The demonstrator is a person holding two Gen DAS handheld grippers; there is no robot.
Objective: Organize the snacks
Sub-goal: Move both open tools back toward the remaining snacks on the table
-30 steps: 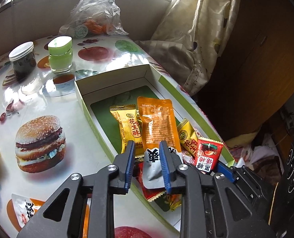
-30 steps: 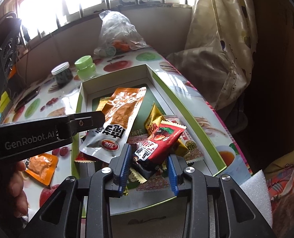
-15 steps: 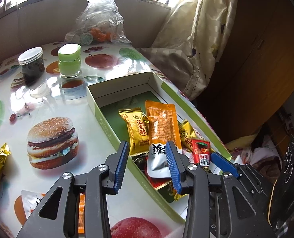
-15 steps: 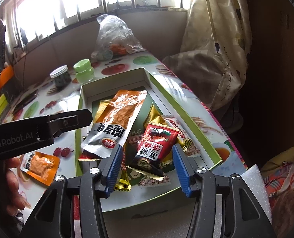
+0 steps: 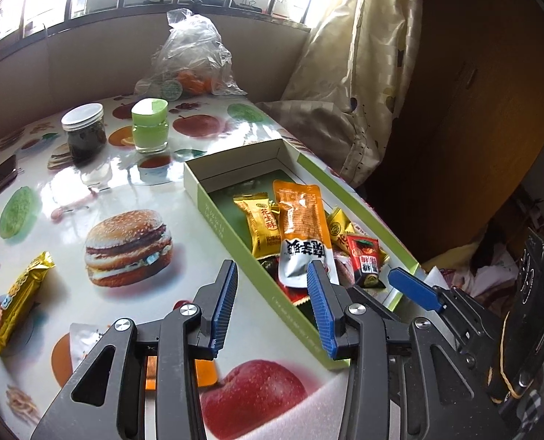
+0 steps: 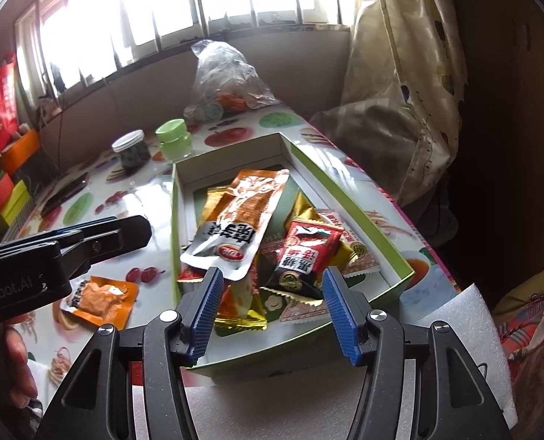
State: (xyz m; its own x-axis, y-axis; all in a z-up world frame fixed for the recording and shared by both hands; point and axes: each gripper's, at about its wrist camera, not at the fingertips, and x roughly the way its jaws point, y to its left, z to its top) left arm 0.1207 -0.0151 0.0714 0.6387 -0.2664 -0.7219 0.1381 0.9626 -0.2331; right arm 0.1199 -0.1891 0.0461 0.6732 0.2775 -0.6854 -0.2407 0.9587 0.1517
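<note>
Both tongs have just let go: the left tongs (image 5: 272,304) and right tongs (image 6: 270,306) have opened wide and backed off empty. The orange pouch (image 6: 240,220) and red packet (image 6: 306,253) now lie in the box (image 6: 349,198). Loose snacks remain at the left tongs' nine o'clock on the counter (image 5: 88,190).

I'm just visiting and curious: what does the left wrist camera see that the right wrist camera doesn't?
Only the left wrist view shows the gold-wrapped bar lying on the table beside the printed burger.

Only the right wrist view shows the small orange pouch in full, on the table outside the box, and the stacked coloured boxes at the far left.

Both show the green box of snacks with the long orange packet on top, the red packet, the green-lidded jar and the dark jar.
</note>
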